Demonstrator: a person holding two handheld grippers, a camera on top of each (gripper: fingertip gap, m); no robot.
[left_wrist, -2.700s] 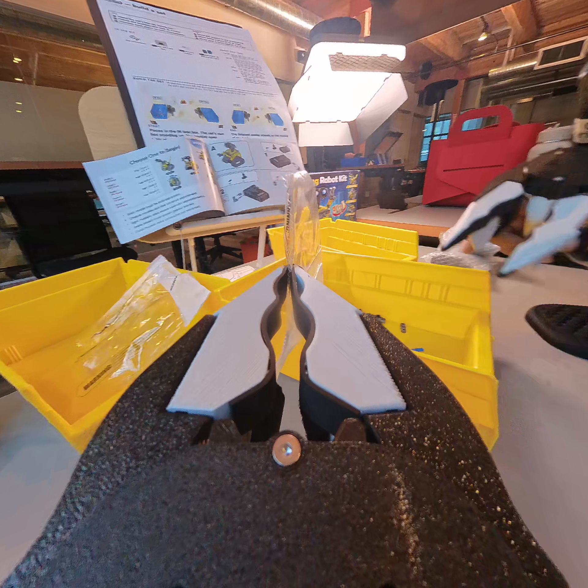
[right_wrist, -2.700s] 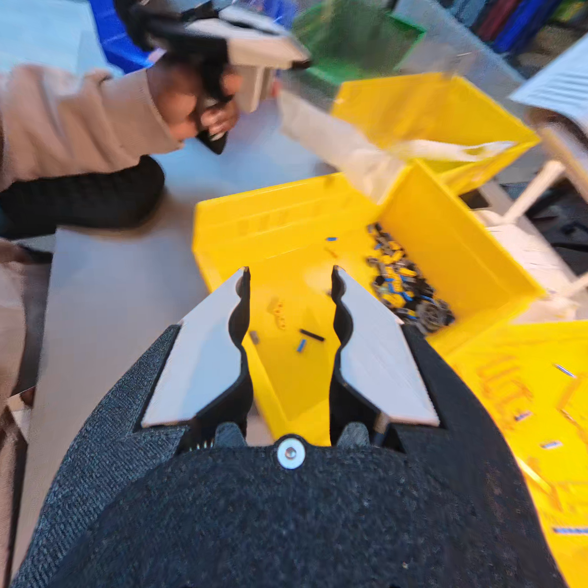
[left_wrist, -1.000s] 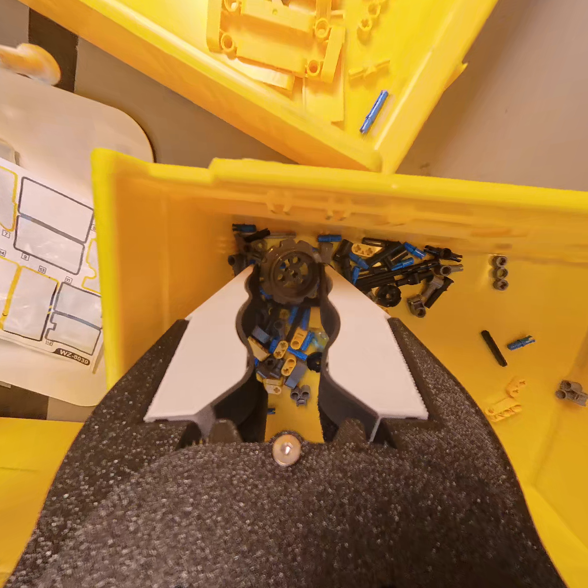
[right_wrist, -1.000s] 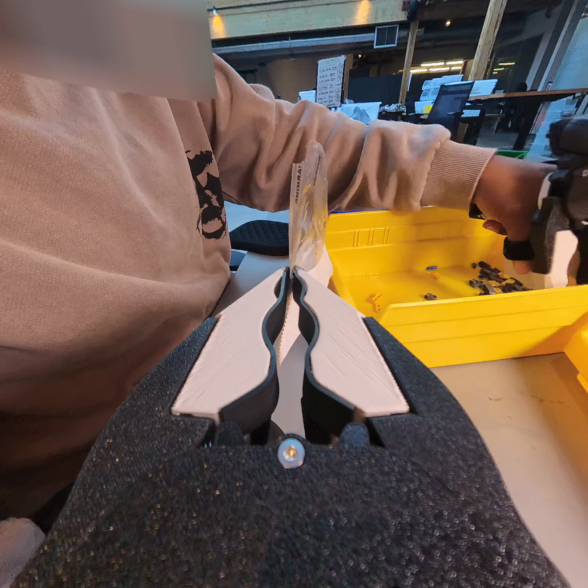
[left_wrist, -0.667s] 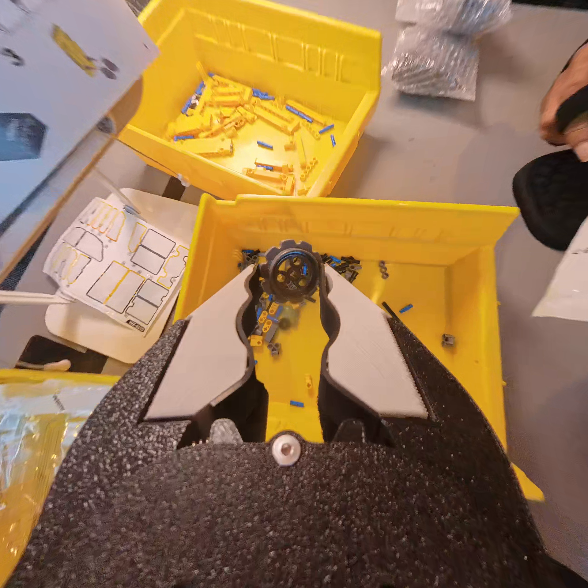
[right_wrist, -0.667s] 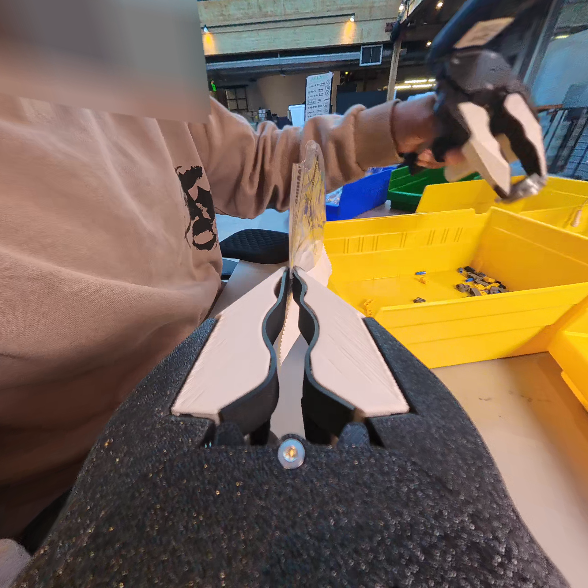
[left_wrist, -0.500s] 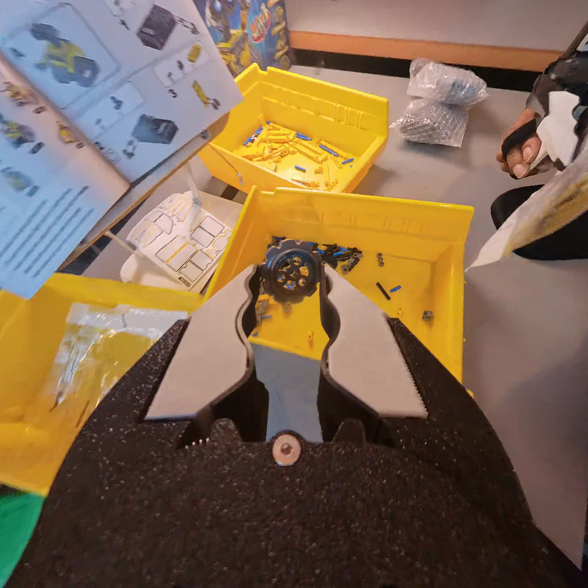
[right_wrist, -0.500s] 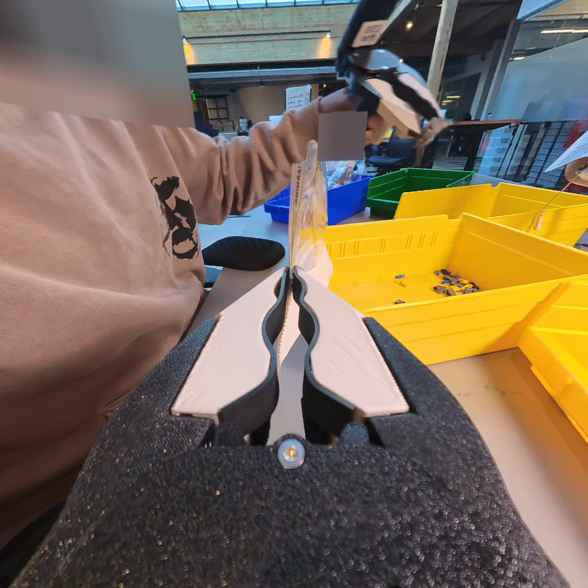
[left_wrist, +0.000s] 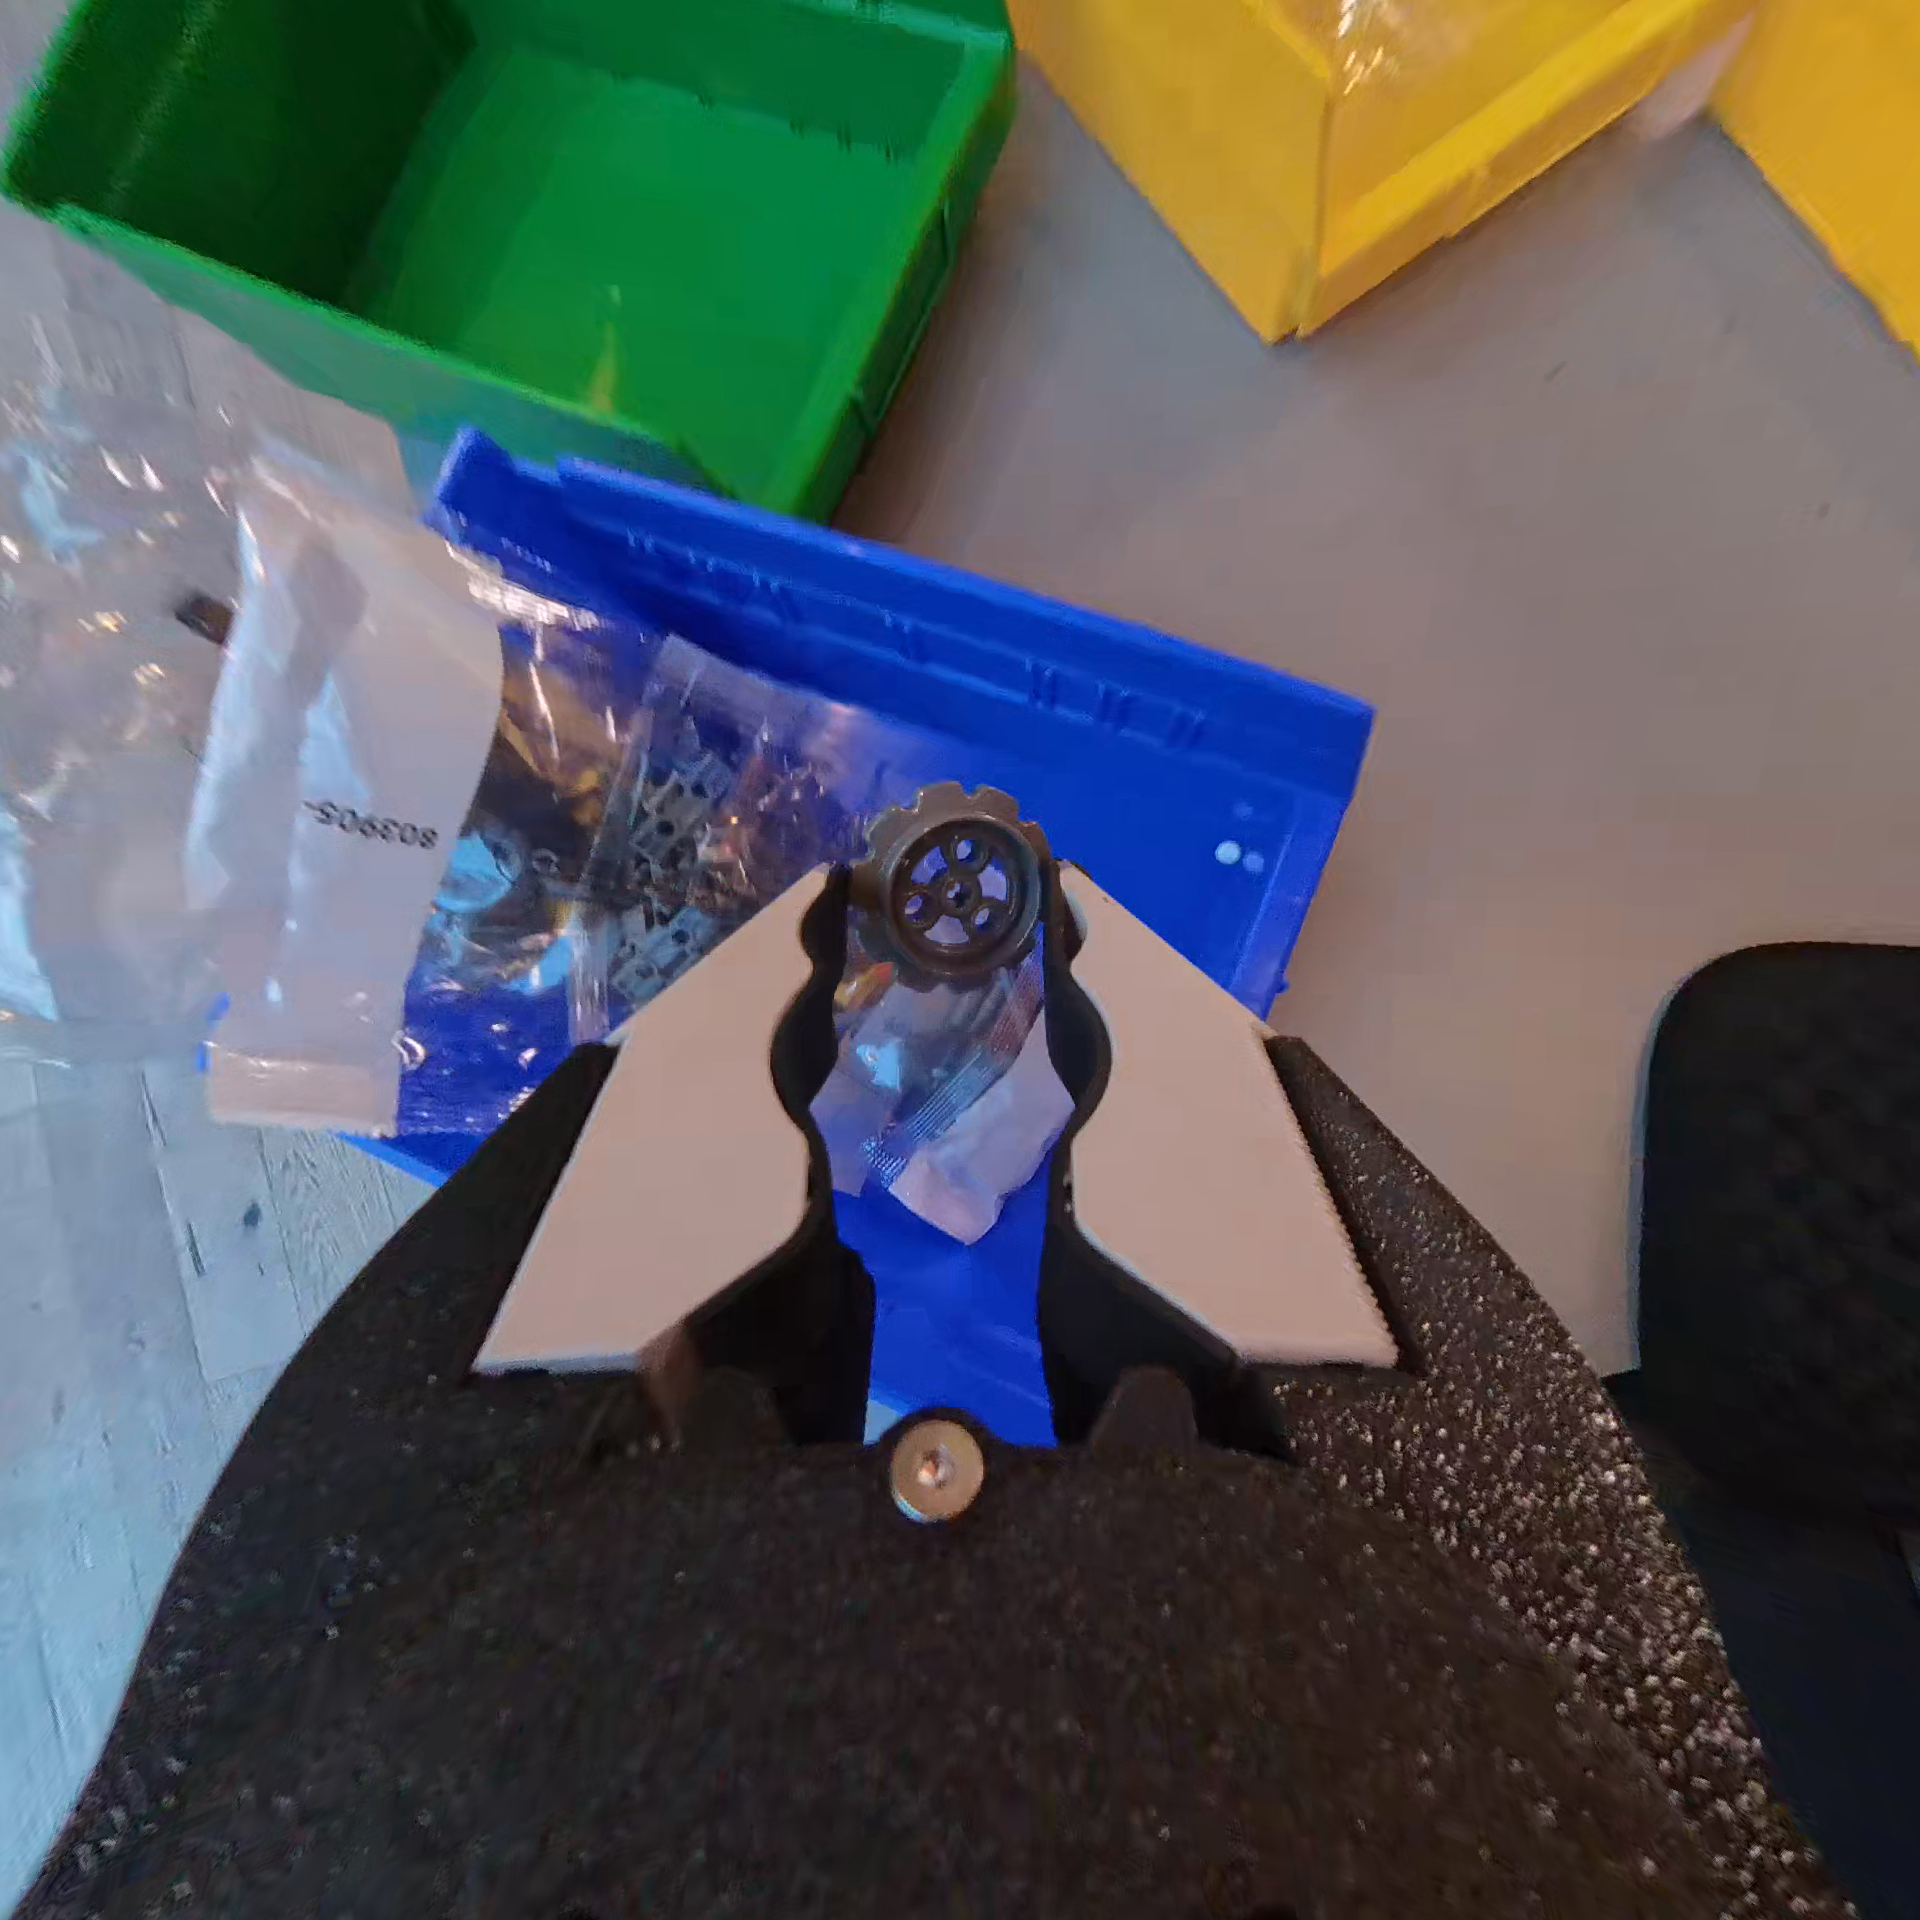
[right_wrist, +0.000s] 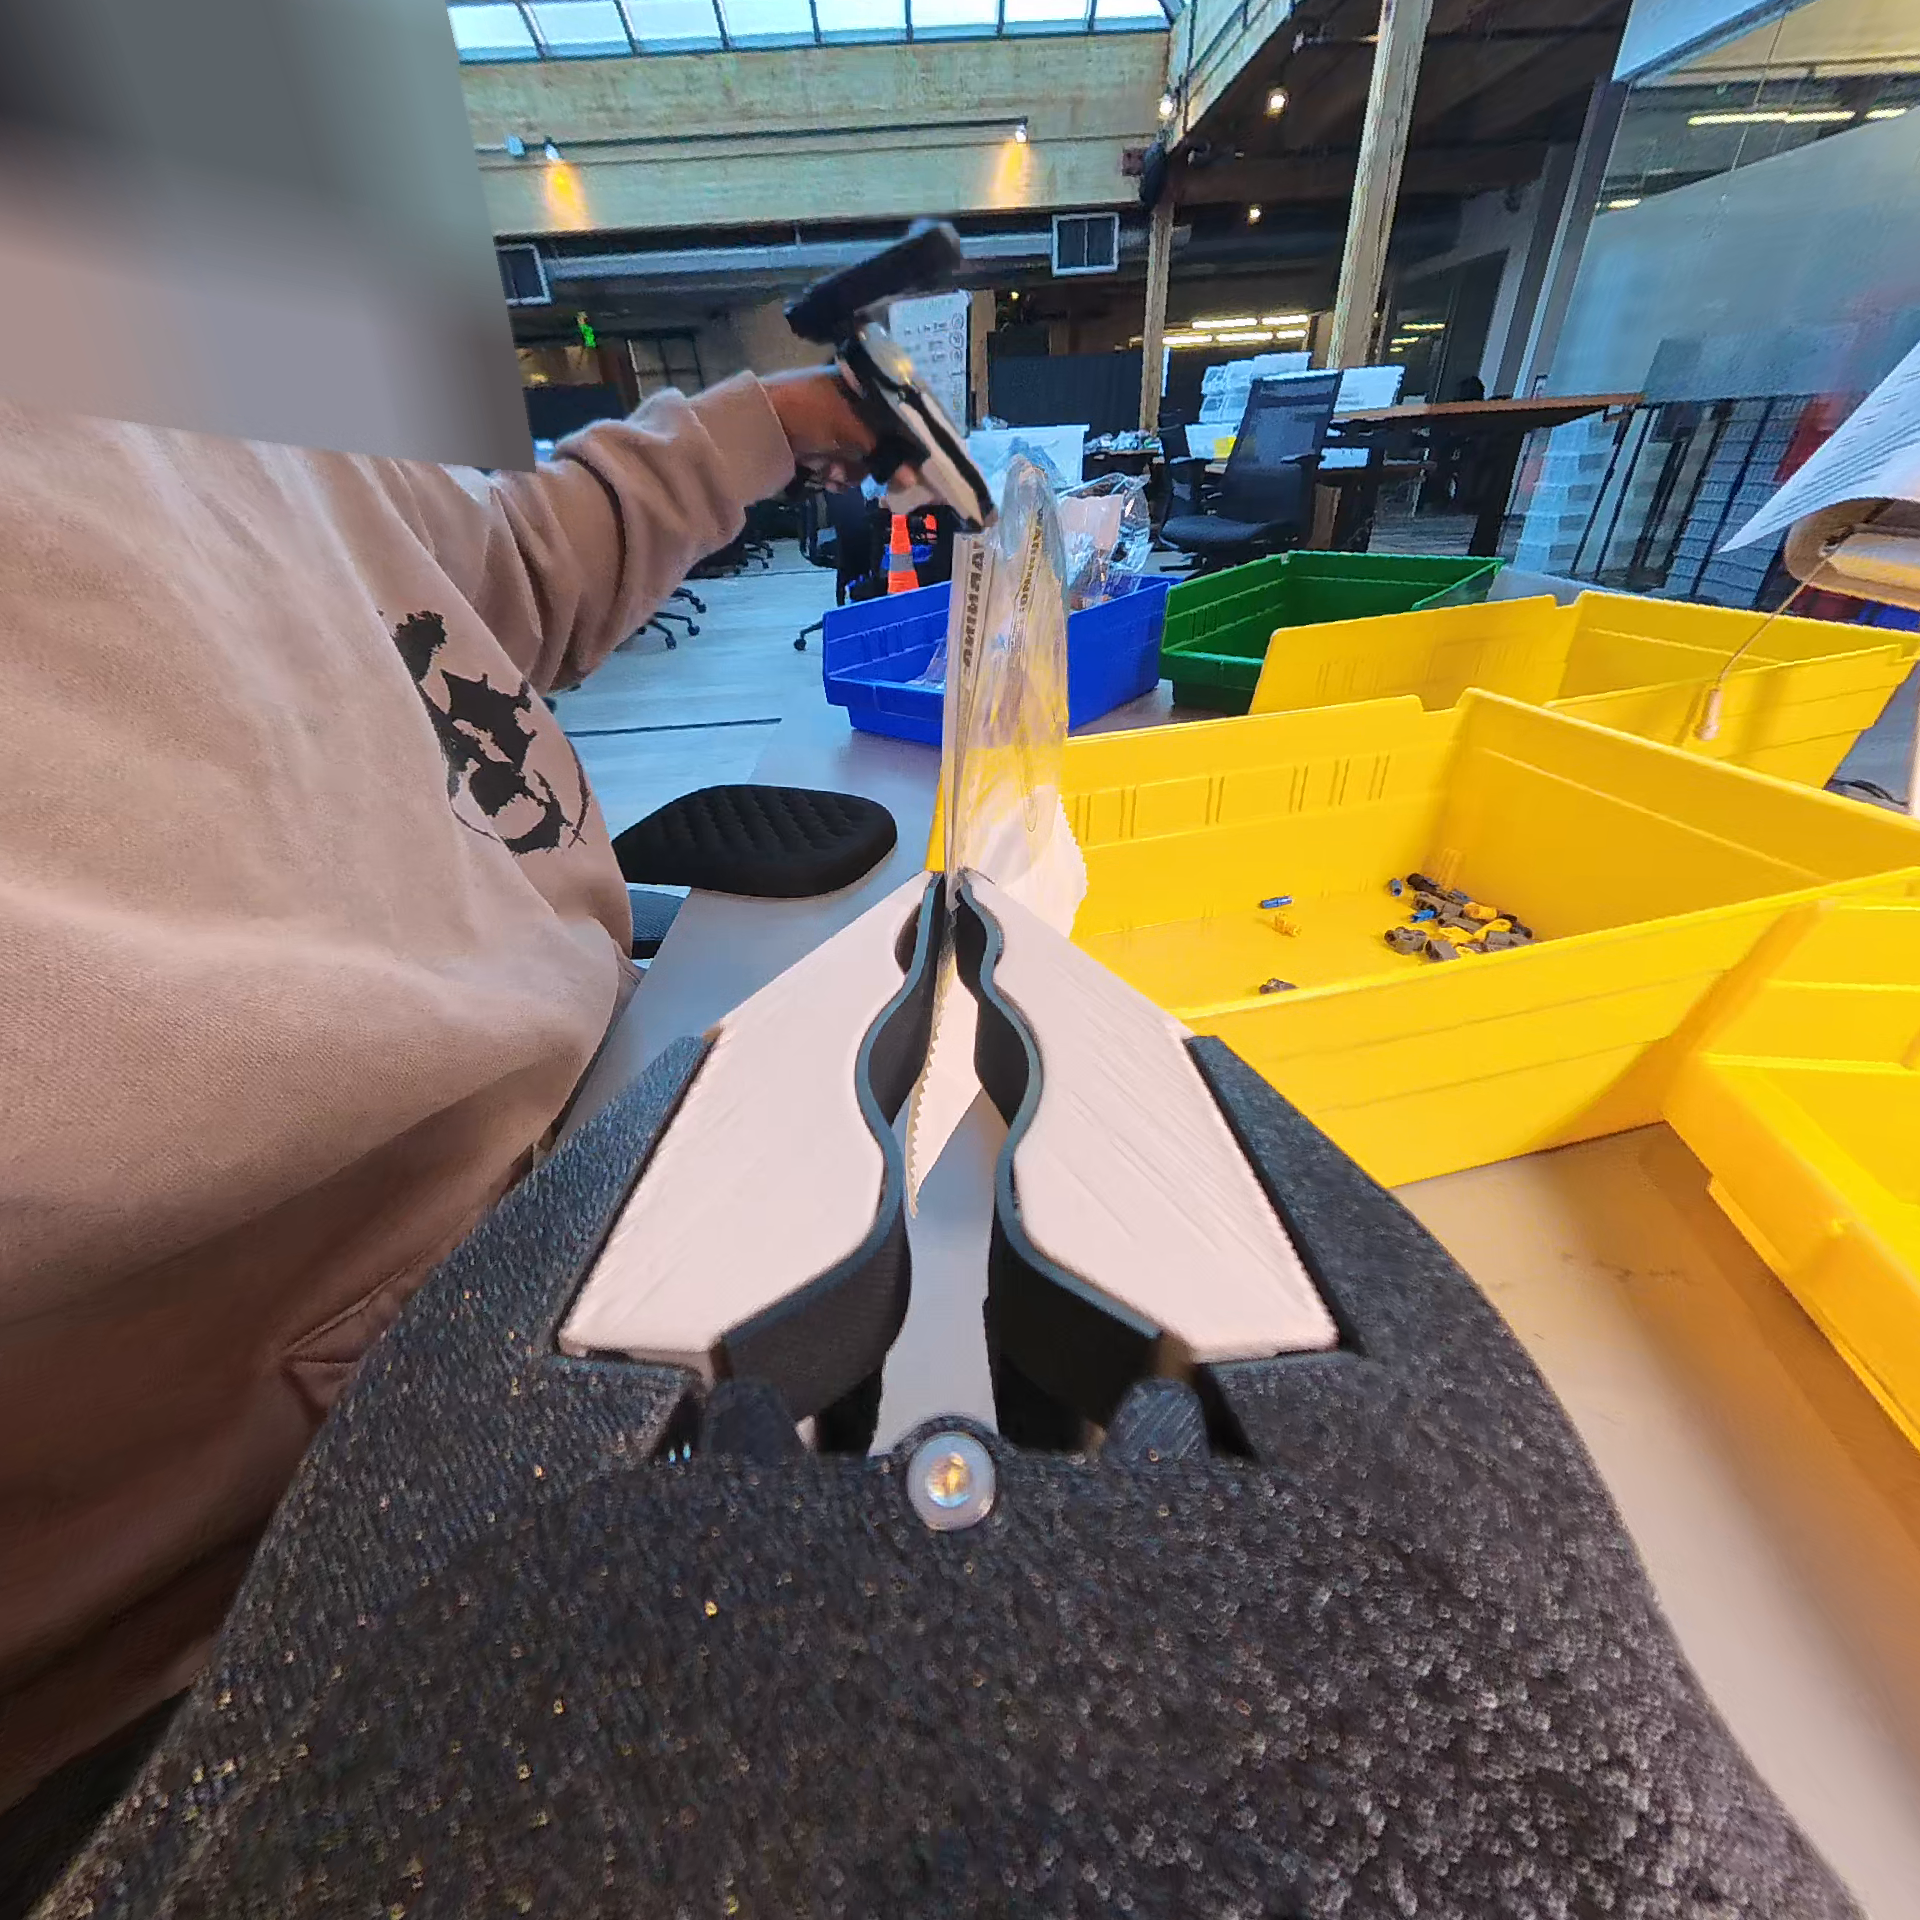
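You're in a big open workshop-style office: timber posts (right_wrist: 1371, 197) and ceiling lights overhead, desks (right_wrist: 1455, 416) and rolling office chairs (right_wrist: 1247, 468) far back, an orange cone (right_wrist: 900, 556) on the floor, and yellow (right_wrist: 1455, 1049), blue (right_wrist: 883, 665) and green (right_wrist: 1226, 613) parts bins on your grey worktable (right_wrist: 1662, 1351).

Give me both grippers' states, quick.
Left gripper: shut on a dark gear wheel, above the blue bin.
Right gripper: shut on a clear plastic bag.
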